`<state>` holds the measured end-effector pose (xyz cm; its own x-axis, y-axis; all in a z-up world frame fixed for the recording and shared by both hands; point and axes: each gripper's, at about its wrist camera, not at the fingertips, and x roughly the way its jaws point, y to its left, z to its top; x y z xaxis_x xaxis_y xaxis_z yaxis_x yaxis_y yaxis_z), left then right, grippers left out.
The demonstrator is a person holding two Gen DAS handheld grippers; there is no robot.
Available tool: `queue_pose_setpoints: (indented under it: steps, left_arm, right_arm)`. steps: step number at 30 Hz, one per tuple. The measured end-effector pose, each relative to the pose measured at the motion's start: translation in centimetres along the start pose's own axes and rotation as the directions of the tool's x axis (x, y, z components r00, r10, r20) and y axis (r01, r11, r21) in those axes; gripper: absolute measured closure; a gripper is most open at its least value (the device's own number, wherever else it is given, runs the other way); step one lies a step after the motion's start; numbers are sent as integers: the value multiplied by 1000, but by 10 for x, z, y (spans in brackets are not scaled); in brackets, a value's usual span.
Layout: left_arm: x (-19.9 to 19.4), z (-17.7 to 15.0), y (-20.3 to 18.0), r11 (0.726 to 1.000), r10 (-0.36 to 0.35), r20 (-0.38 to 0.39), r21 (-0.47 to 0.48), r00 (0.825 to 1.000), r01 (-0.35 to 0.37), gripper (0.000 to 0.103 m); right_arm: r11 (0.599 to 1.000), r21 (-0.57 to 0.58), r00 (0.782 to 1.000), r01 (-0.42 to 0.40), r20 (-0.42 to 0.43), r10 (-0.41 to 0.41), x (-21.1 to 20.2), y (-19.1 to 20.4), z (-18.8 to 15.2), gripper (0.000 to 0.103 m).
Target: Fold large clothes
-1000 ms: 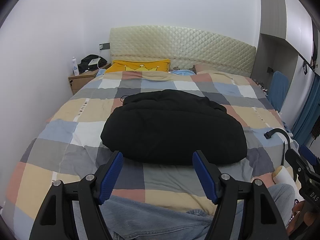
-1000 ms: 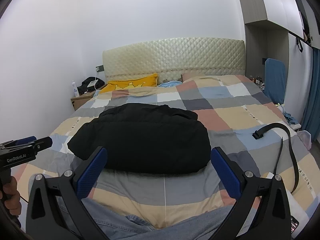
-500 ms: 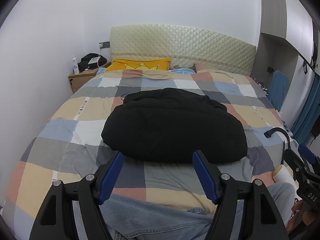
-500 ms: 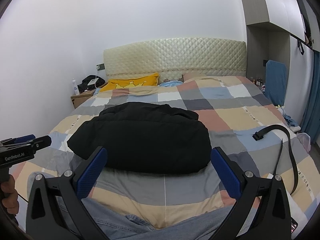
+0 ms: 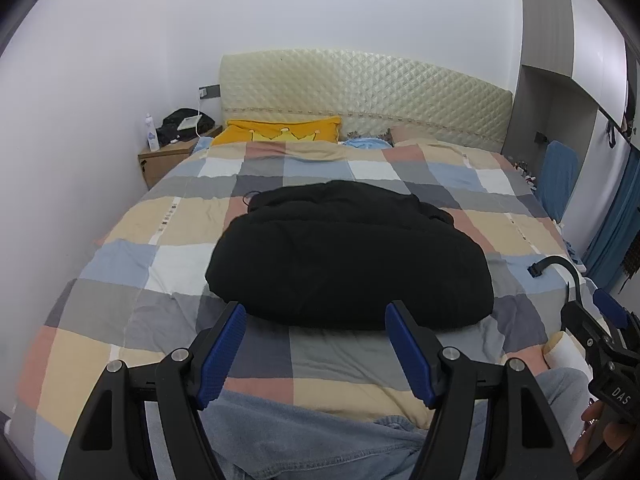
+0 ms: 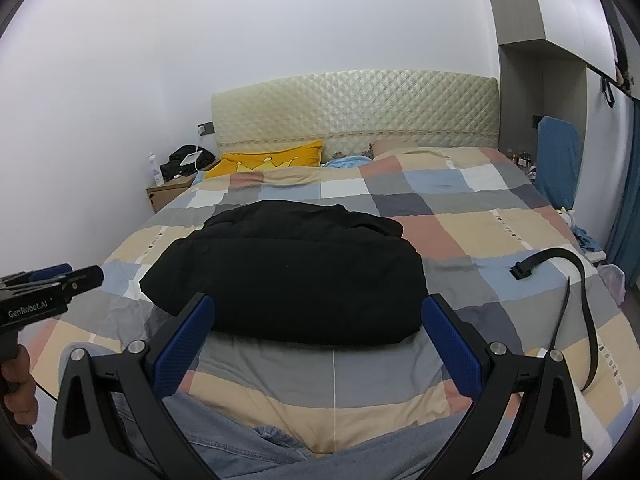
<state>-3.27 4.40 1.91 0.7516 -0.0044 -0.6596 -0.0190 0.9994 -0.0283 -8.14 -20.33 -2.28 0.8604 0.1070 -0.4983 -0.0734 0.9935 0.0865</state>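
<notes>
The black jacket (image 5: 348, 256) lies folded into a thick bundle on the checked quilt (image 5: 120, 264) (mid-bed, below the yellow pillow (image 5: 280, 132)). Just short of the jacket's near edge, the left gripper (image 5: 316, 344) and right gripper (image 6: 318, 336) both hang with jaws wide and nothing between them. A black strap (image 6: 576, 276) lies right of the jacket, well apart
</notes>
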Motion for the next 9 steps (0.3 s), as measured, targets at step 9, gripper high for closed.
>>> queue_pose_setpoints:
  steps: [9]
  left_arm:
    - [-2,15,4,1000,15,9,-19,1000,-15,31]
  right_arm:
    - [1000,2,1000,-2,0,2,3,-1,11,0]
